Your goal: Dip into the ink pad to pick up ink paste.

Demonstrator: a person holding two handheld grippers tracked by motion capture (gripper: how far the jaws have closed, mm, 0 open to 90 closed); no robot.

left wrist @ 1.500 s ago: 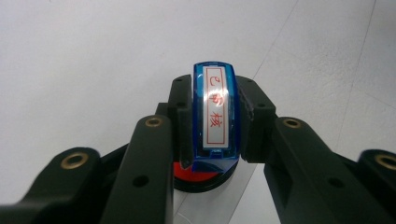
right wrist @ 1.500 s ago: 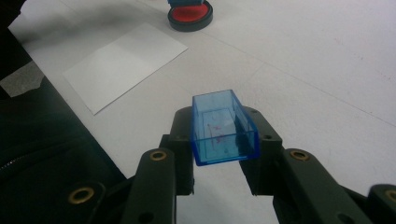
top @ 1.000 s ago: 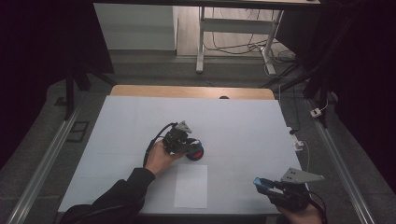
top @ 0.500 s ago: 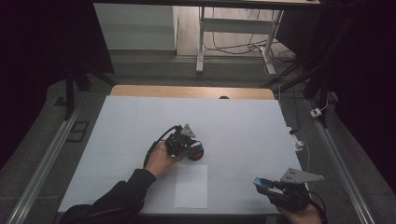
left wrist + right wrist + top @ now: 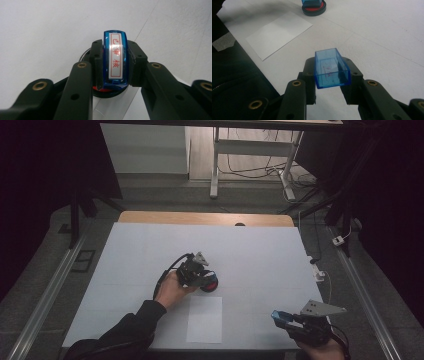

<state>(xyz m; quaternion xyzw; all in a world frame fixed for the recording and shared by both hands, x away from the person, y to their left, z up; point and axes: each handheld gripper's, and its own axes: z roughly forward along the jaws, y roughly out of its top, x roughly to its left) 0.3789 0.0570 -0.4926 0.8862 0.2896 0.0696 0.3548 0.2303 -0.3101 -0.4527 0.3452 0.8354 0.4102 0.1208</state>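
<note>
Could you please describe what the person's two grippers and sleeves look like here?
Both are black two-fingered tools with brass-coloured pivot rivets. The left gripper trails a black cable and the right gripper carries a grey three-cornered plate. The left forearm wears a dark long sleeve.

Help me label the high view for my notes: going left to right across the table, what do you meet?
Left gripper, shut on the blue stamp over the red ink pad → sheet of white paper → right gripper, shut on the blue cap.
</note>
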